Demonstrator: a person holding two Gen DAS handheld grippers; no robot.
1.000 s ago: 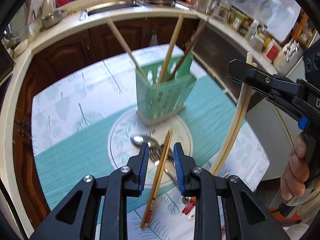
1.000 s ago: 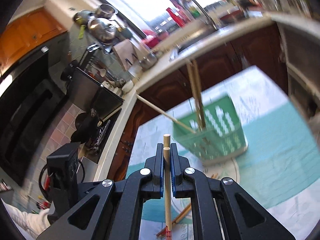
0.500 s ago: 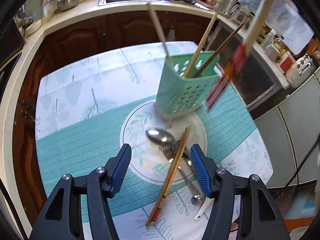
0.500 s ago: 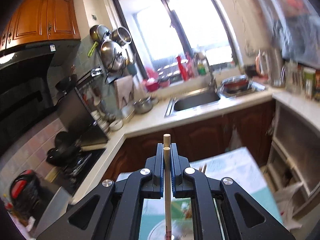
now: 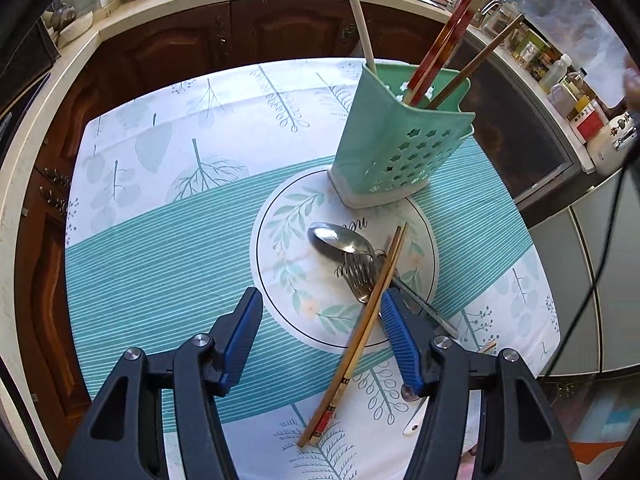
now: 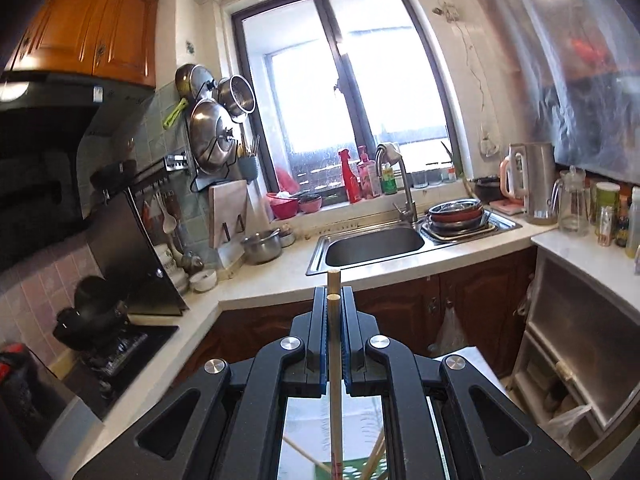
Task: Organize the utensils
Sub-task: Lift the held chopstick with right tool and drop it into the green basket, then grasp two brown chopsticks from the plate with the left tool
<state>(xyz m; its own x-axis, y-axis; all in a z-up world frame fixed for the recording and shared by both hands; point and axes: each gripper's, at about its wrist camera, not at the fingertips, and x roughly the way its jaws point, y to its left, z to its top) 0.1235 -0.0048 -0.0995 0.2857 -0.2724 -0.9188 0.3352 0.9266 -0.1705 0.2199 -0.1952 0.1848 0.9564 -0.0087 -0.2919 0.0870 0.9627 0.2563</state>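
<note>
A green slotted utensil holder [image 5: 400, 140] stands on the tablecloth [image 5: 160, 240] with a few chopsticks leaning in it. In front of it lie a metal spoon [image 5: 340, 238], a fork [image 5: 360, 276] and a pair of wooden chopsticks [image 5: 372, 308]. My left gripper [image 5: 320, 300] hovers open just above them, its right finger beside the lying chopsticks. My right gripper [image 6: 333, 296] is shut on a pale chopstick pair [image 6: 334, 344]. Their red lower ends [image 5: 436, 56] reach down into the holder's mouth. The holder's rim [image 6: 352, 470] shows at the bottom of the right wrist view.
A white spoon handle [image 5: 412, 424] pokes out under my left gripper's right finger. Dark wooden cabinets [image 5: 280, 28] and a pale counter with a sink [image 6: 372, 244] border the table's far side. Bottles and jars [image 5: 568, 92] line the counter at right.
My left gripper has opened wider and sunk toward the lying utensils. The right gripper rose with its chopstick pair, swinging their red ends over and into the holder.
</note>
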